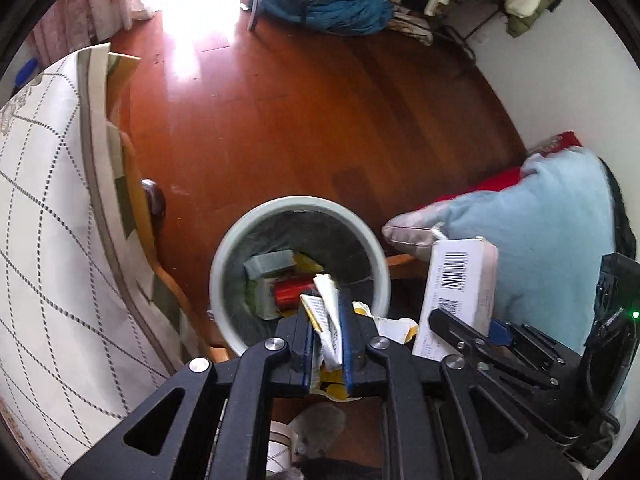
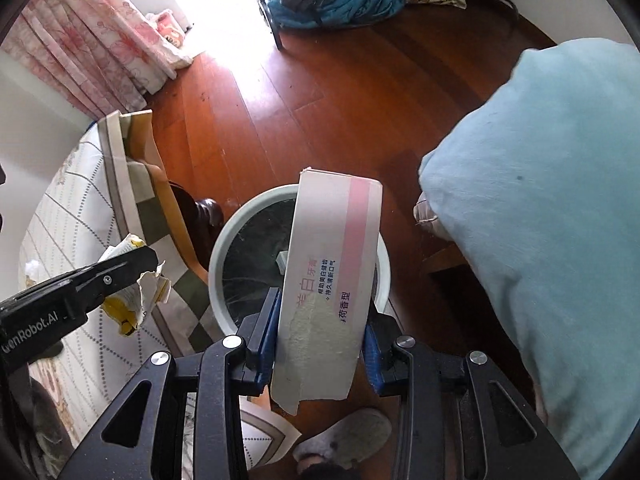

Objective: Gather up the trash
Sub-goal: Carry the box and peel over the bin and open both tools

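Crumpled yellow-and-white wrapper sits between the left gripper pads, above the near rim of the round pale bin on the wooden floor. Right gripper is clamped on a stiff white cardboard box over the same bin. Light foil could cling or flutter outside; the long box could catch the rim and tip out.

carton hides much of the bin; slipper cut off below.
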`<action>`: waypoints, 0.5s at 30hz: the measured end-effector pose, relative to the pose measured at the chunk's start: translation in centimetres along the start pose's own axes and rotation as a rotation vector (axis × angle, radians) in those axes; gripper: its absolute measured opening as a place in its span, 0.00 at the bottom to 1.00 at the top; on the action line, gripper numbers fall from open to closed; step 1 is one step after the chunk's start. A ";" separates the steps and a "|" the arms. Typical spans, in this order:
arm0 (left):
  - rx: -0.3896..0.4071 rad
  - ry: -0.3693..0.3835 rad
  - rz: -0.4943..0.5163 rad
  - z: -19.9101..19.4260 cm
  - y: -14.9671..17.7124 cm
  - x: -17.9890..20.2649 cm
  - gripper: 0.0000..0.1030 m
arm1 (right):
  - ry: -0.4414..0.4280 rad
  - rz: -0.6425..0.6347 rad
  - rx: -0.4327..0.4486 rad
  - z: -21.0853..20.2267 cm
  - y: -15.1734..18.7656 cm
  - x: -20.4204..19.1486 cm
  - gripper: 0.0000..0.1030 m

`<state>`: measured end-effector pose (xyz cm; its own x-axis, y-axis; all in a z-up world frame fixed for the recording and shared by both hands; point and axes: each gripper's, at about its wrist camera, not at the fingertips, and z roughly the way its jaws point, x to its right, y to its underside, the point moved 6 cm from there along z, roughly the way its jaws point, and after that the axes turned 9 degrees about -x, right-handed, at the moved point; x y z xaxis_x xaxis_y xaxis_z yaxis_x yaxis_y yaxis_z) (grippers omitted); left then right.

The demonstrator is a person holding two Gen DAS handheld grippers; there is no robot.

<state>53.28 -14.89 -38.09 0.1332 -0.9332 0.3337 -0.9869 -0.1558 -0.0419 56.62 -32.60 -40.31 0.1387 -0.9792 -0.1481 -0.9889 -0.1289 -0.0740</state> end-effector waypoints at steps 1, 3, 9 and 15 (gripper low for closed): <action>0.000 -0.016 -0.005 -0.1 -0.1 -0.2 0.38 | -0.010 0.006 -0.004 0.4 -0.2 0.0 0.41; 0.015 -0.027 -0.018 -0.5 0.0 -1.0 0.93 | 0.006 0.011 -0.019 1.4 -0.7 0.2 0.54; 0.039 -0.132 -0.012 -1.3 1.6 -2.0 0.94 | 0.040 0.018 -0.008 1.9 -0.1 0.3 0.98; 0.097 -0.259 0.010 -2.8 4.7 -2.7 0.94 | 0.129 0.001 0.014 0.9 2.0 0.2 0.98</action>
<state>48.06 -12.24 -36.58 0.1547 -0.9846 0.0811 -0.9767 -0.1648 -0.1376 54.74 -32.90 -41.35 0.1286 -0.9915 -0.0205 -0.9881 -0.1263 -0.0875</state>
